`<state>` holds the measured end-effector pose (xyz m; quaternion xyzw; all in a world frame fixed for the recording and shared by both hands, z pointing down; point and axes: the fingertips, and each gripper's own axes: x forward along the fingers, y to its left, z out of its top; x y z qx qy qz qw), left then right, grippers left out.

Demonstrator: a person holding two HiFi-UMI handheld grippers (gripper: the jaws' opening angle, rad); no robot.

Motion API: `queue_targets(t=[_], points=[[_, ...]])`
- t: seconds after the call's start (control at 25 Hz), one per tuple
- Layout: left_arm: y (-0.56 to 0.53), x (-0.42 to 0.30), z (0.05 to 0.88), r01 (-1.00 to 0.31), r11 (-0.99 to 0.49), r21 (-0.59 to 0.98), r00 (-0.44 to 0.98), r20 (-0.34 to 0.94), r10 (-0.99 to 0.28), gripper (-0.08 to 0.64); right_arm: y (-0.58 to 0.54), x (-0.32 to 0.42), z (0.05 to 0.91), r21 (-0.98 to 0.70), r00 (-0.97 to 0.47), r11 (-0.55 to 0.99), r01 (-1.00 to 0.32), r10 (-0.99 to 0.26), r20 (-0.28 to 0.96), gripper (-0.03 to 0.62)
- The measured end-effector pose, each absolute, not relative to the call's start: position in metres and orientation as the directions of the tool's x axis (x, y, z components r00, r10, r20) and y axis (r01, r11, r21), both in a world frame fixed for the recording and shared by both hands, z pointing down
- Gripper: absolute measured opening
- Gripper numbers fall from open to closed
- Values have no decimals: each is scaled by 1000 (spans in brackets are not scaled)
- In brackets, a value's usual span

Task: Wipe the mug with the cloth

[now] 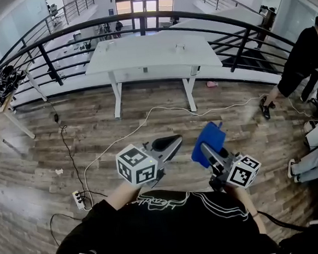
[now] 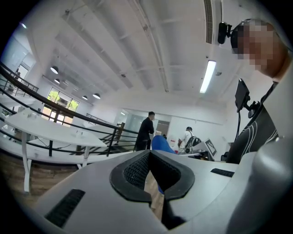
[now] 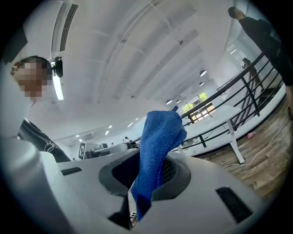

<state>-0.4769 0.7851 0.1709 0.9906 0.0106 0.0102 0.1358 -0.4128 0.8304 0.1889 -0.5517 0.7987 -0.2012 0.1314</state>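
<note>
Head view: two claws held out level above a wooden floor, the right one gripping a blue cloth.

At the far left a power strip lies on the floor, and a white cable snakes across the boards in front of a white desk that stands by a black railing. The left claw is pressed fully together with nothing between its pads; the left gripper view shows only floor beyond its tips. Just to its right, apart from it, the right claw is clamped on the cloth. In the right gripper view the cloth is pinched between the pads and stands up past the tips in a bunched fold. At the far right a person in black stands near the railing.
</note>
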Motion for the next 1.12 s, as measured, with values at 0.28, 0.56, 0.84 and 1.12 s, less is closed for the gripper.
queue_targets(t=[0.28,0.56,0.84,1.12], points=[[763,-490,170,-18,-961,278,1000,18,-14,8,815,-421,195,-489,-389,332,-807,-921,17,54],[742,-469,184,-11,-953,303,1000,18,-5,8,796,-404,211,-499,-398,328,-802,-917,38,54],[714,-413,202,25,-969,246,998,50,38,8,755,-343,241,-569,-390,313,-760,-920,15,54],[615,-321,248,-42,-950,309,996,90,-15,8,655,-255,283,-594,-449,340,-729,-893,39,54]])
